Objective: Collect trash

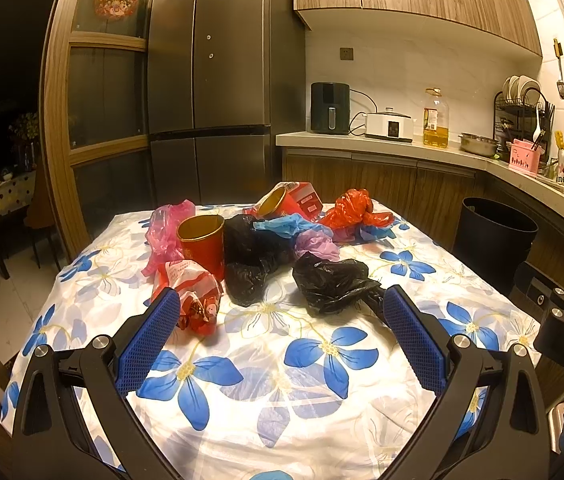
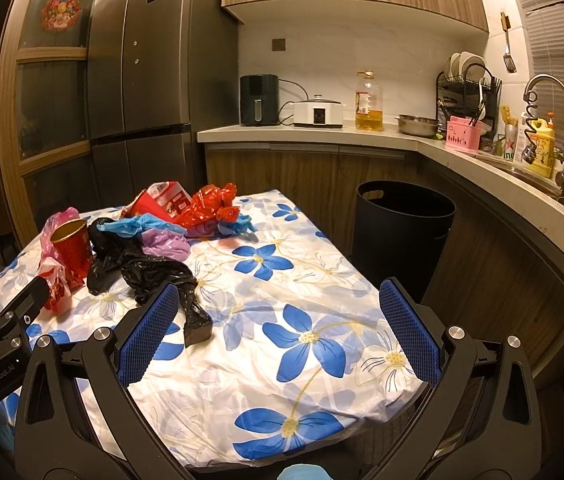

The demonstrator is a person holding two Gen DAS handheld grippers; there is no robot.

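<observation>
Progress appears nil: all trash lies on the bench point(image 1: 282, 420), heaped toward its far side. Items noted: red cup point(image 1: 201, 245), black bags point(image 1: 329, 280), pink bag point(image 1: 166, 226), patterned wrapper point(image 1: 192, 296), red bag point(image 1: 355, 210) and blue gloves point(image 1: 282, 226). Bin point(image 2: 401, 224) stands on the floor just beyond the bench's right edge (contents not visible). Left gripper point(image 1: 282, 312) is spread wide, empty, hovering near the wrapper and nearest black bag. Right gripper point(image 2: 280, 308) is likewise spread, holding nothing.
</observation>
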